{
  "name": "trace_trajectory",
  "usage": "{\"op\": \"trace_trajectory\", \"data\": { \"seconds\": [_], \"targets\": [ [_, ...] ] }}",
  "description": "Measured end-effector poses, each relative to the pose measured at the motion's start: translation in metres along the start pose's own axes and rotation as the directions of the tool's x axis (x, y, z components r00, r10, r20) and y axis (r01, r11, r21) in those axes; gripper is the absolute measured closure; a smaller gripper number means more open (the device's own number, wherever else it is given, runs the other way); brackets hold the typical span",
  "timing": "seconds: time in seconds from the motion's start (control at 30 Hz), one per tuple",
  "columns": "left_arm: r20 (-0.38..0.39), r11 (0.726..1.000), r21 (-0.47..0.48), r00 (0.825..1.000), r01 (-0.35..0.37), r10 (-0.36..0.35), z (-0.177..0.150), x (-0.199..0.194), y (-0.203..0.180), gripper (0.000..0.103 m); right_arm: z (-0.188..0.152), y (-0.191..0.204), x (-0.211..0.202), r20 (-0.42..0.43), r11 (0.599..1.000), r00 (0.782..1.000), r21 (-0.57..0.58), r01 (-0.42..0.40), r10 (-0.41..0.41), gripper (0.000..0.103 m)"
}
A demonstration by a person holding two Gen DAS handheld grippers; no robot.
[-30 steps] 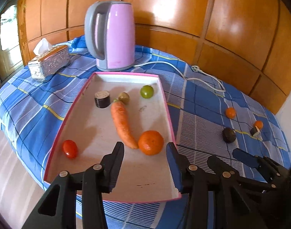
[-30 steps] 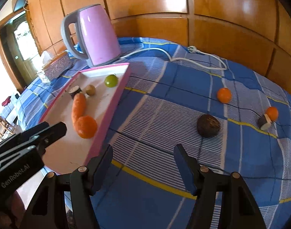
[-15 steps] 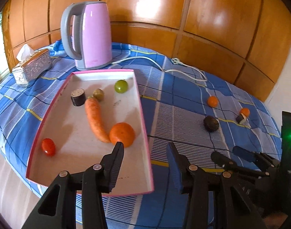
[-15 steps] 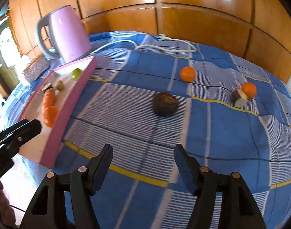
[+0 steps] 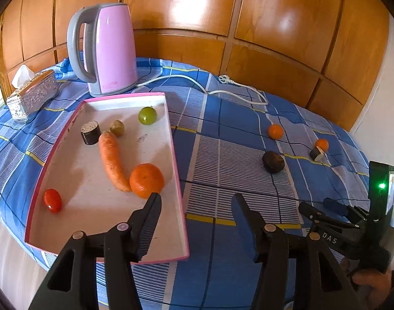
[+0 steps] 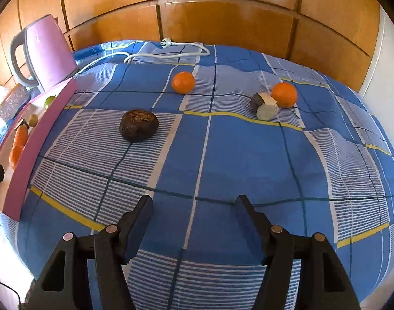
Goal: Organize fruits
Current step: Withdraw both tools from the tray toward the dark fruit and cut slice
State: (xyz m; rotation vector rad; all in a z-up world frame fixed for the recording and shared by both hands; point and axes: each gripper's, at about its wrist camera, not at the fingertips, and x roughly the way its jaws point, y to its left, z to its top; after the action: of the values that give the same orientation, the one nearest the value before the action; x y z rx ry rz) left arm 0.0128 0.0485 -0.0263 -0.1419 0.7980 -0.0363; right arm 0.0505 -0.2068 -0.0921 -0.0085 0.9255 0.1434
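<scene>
Fruit fills the left wrist view: a pink-rimmed tray (image 5: 176,155) on the blue checked cloth (image 5: 235,134) holds a tangerine (image 5: 146,180), carrot (image 5: 111,160), tomato (image 5: 52,200), green grape (image 5: 147,115), a smaller olive fruit (image 5: 117,128) and a dark cut piece (image 5: 90,132). The left gripper (image 5: 195,201) hangs over the tray's near right corner, jaws opening with nothing between them. A kettle (image 5: 104,49) and tissue box (image 5: 31,98) stand behind.

Right wrist view: the right gripper (image 6: 193,204) hovers above bare cloth, jaws apart and empty. Ahead lie a dark brown fruit (image 6: 138,125), two oranges (image 6: 183,82) (image 6: 284,95) and a cut piece (image 6: 264,106) touching the right-hand orange. The tray's wall (image 6: 39,134) shows at left.
</scene>
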Motion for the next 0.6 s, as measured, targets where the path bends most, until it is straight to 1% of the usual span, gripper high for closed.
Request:
{"op": "trace_trajectory", "data": {
  "seconds": [0.07,0.13,0.17,0.2,0.3,0.4,0.47,0.6],
  "targets": [
    [-0.003,1.0,0.005,1.0,0.0,0.0,0.0,0.001,-0.001,0.046,-0.001,-0.003,0.002,0.001,1.0,1.0,0.015,-0.015,0.015,0.027],
    [-0.007,1.0,0.013,1.0,-0.001,0.001,-0.001,0.001,-0.003,0.044,-0.001,-0.001,0.004,-0.003,0.999,1.0,0.014,-0.03,0.03,0.016],
    [-0.007,1.0,0.014,1.0,-0.002,0.002,-0.001,0.001,-0.004,0.043,0.0,0.002,0.005,-0.012,1.0,1.0,0.007,-0.026,0.026,0.013],
    [-0.007,1.0,0.017,1.0,-0.002,0.002,-0.001,0.001,-0.005,0.042,-0.001,0.004,0.005,-0.012,1.0,1.0,0.009,-0.022,0.023,0.009],
    [-0.008,1.0,0.019,1.0,-0.004,0.004,-0.001,0.002,-0.006,0.04,-0.005,0.007,0.005,0.014,1.0,1.0,0.007,0.0,0.0,0.007],
    [-0.011,1.0,0.023,1.0,0.0,0.0,-0.001,0.003,-0.008,0.04,-0.009,0.006,0.003,0.047,1.0,0.999,0.023,-0.006,0.005,0.007],
    [-0.015,1.0,0.031,1.0,0.003,-0.003,0.0,0.004,-0.01,0.04,-0.009,0.008,0.003,0.045,1.0,0.999,0.006,0.003,-0.004,0.007],
    [-0.012,0.999,0.027,1.0,0.02,-0.02,0.005,0.006,-0.015,0.039,-0.005,0.006,0.001,0.014,1.0,1.0,0.001,0.001,-0.001,0.008]
  ]
}}
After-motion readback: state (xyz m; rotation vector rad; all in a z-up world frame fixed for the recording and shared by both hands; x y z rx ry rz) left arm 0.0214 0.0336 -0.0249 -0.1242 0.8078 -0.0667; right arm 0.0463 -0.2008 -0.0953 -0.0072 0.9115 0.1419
